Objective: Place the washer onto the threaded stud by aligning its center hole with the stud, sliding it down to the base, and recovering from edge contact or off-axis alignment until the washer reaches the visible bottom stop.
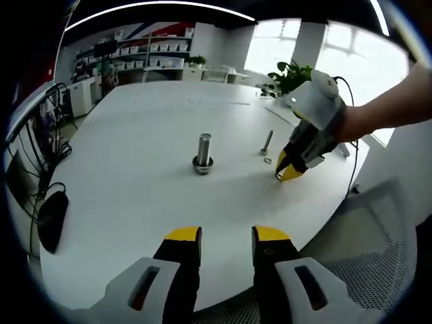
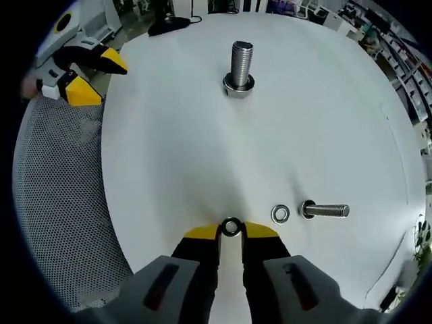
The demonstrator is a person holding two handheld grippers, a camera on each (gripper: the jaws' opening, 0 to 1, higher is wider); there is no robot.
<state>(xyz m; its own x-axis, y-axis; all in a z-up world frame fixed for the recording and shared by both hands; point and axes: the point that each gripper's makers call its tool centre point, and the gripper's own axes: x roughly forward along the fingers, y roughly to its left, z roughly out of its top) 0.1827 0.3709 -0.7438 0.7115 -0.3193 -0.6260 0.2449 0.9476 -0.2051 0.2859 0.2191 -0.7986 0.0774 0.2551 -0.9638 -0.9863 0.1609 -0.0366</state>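
Two washers show in the right gripper view: one washer (image 2: 231,227) sits pinched between the yellow tips of the right gripper (image 2: 231,231), its hole facing the camera, and a second washer (image 2: 280,214) lies flat on the white table (image 2: 169,135) just beside it. There are two bolts. The threaded stud (image 2: 241,66) stands upright on its hex head near the middle of the table, its long axis vertical and its thread end up, well apart from the held washer. The spare bolt (image 2: 325,210) lies on its side, its long axis along the tabletop, with its head next to the loose washer and its thread end pointing away from it. In the left gripper view the same stud (image 1: 203,154) stands upright ahead, and the lying bolt (image 1: 267,142) rests beyond it, close to the right gripper (image 1: 289,170), whose tips are down near the table. The left gripper (image 1: 226,237) hovers over the near edge of the table with its jaws parted by a moderate gap and nothing between them. A black computer mouse (image 1: 52,217) lies near the table's left edge, and a grey mesh chair (image 2: 61,202) stands beside the table.
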